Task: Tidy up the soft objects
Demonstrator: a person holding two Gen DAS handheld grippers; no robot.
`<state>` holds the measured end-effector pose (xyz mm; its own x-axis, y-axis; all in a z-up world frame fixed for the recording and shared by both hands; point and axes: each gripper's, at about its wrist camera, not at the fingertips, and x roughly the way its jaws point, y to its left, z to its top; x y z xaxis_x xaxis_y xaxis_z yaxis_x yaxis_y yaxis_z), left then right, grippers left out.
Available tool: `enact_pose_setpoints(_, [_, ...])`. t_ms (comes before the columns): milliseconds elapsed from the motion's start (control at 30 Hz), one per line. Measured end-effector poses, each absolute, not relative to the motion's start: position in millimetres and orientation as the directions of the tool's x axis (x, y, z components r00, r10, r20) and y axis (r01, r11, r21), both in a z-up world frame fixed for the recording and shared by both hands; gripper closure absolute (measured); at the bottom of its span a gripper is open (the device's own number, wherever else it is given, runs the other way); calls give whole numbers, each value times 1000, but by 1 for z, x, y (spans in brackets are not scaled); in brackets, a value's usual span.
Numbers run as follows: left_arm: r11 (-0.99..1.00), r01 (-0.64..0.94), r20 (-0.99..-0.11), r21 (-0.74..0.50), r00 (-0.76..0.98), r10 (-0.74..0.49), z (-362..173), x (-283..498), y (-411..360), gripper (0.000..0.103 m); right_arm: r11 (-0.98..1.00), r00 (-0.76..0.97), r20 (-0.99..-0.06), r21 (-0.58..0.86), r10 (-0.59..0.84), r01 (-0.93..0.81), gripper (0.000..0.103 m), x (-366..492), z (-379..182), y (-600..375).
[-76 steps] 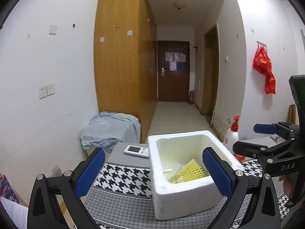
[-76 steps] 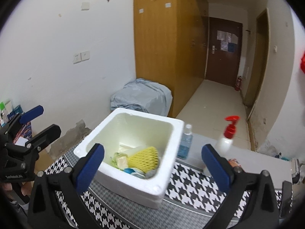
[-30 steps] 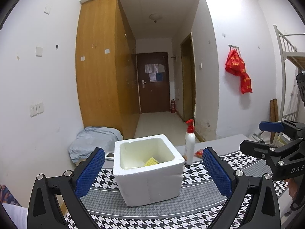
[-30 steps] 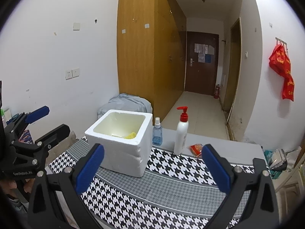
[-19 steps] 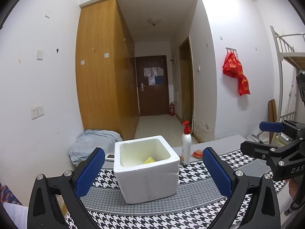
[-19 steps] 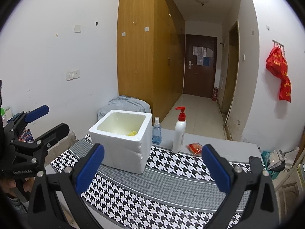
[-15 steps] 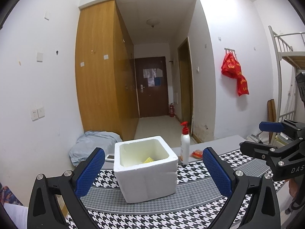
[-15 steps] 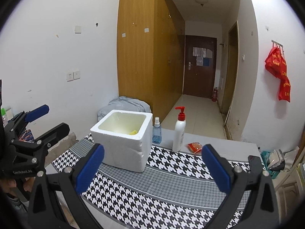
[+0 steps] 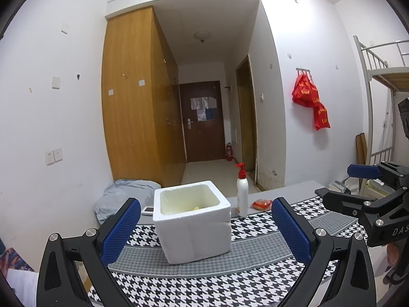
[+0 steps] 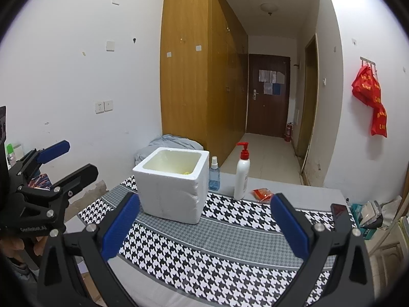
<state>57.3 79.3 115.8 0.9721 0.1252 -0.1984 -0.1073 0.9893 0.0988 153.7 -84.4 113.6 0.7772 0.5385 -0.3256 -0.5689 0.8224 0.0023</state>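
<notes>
A white foam box stands on the houndstooth cloth. Only a sliver of a yellow soft object shows over its rim; the rest of its contents are hidden. My left gripper is open and empty, held back from the box. My right gripper is open and empty too, also well short of the box. Each gripper shows at the edge of the other's view: the right gripper and the left gripper.
A white pump bottle stands right of the box, with a blue spray bottle and a red packet nearby. A phone lies at the table's right edge. A grey bundle sits on the floor behind.
Both grippers have pulled back and away from the foam box, which now looks smaller and farther off. Both stayed open and empty.
</notes>
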Motion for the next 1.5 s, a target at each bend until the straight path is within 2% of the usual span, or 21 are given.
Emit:
enact_pose_setpoints(600, [992,-95,-166,78,980,107,85,13,67,1,837,809,-226,60,542,-544,0,111,83,-104])
enact_pose_setpoints(867, [995,-87,-122,57,988,93,68,-4,64,1,854,826,-236,35,512,-520,0,99,61,-98])
enact_pose_setpoints(1267, [993,-114,-111,27,987,117,45,-13,72,1,881,863,-186,42,470,-471,0,76,37,-97])
enact_pose_setpoints(1500, [993,-115,-85,32,989,117,29,-17,73,1,887,867,-198,41,458,-460,0,73,26,-100])
